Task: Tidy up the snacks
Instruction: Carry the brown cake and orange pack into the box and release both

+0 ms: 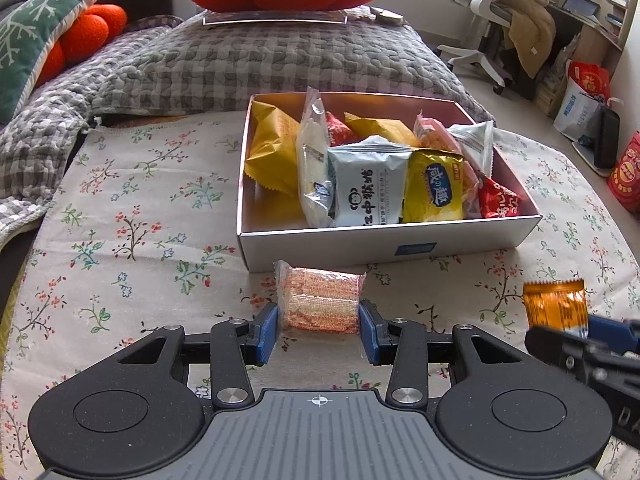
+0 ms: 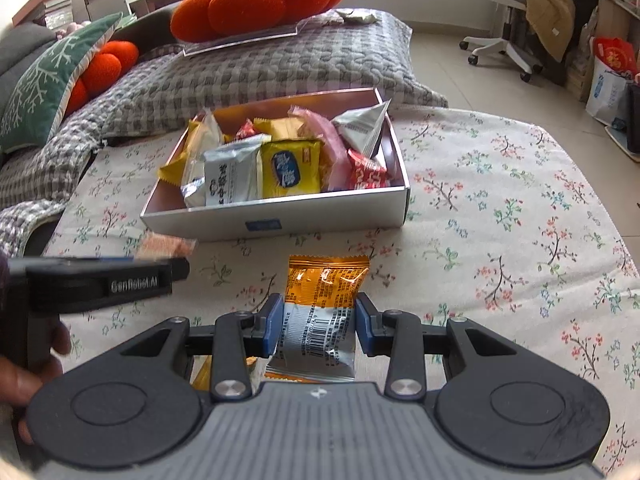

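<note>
Orange packet (image 2: 320, 312) before snack-filled box (image 2: 280, 220)

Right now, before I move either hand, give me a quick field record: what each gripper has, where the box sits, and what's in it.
left gripper: shut on the pink wafer packet, on the floral cloth
right gripper: shut on the orange-and-silver packet, on the same cloth
box: white, open, just beyond both packets
box contents: many packets, among them a yellow packet and a white packet near the front wall
left outside the box: only the two gripped packets in view
</note>
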### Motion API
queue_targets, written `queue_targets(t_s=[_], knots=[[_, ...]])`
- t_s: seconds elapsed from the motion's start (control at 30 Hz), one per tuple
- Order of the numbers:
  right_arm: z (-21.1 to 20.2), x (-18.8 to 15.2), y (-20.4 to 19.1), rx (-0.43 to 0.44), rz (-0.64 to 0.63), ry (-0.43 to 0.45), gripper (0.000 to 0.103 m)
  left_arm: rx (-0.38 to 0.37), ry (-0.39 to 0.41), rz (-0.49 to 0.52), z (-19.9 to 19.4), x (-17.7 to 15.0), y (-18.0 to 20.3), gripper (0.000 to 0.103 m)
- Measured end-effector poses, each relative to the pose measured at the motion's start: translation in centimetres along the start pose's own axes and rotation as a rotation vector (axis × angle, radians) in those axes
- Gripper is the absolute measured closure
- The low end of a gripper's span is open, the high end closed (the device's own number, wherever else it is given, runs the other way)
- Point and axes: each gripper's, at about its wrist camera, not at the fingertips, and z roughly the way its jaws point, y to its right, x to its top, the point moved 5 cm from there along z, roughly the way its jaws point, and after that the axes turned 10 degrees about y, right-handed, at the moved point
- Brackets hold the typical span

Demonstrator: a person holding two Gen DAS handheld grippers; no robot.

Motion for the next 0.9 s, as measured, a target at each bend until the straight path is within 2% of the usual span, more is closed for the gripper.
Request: queue_targets(t_s=[0.9], knots=[[0.3,1.2,1.2,-0.008,0.038,0.031,0.069,0.001,0.041,-0.019,-0.6,1.2,0.2,0.063]])
